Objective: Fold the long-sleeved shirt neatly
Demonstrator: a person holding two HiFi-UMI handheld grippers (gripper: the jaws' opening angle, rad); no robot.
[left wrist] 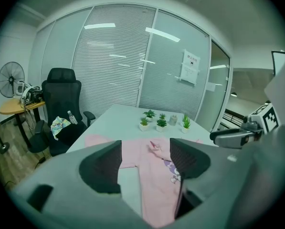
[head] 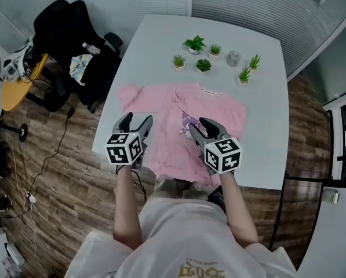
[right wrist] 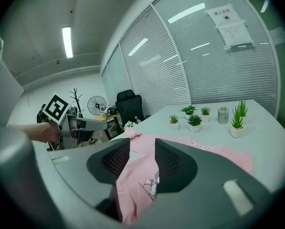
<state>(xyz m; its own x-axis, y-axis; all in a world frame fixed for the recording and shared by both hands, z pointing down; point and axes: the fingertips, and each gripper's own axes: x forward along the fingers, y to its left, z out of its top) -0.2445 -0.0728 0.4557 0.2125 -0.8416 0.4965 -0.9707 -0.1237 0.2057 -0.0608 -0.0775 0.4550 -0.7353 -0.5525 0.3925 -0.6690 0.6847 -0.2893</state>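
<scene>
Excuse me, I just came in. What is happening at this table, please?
A person holds a two-jaw tool in each hand above a pink long-sleeved shirt, which lies print side up on the white table. The left tool and the right tool both hover by the near half of the shirt, with jaws apart and gripping nothing. Small potted plants stand at the far end of the table.

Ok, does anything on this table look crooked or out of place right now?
Yes: the pink long-sleeved shirt lies lopsided on the white table. One sleeve sticks out, crumpled, at the left, none is spread at the right, and the hem seems to hang over the near edge. The small potted plants stand upright.
</scene>
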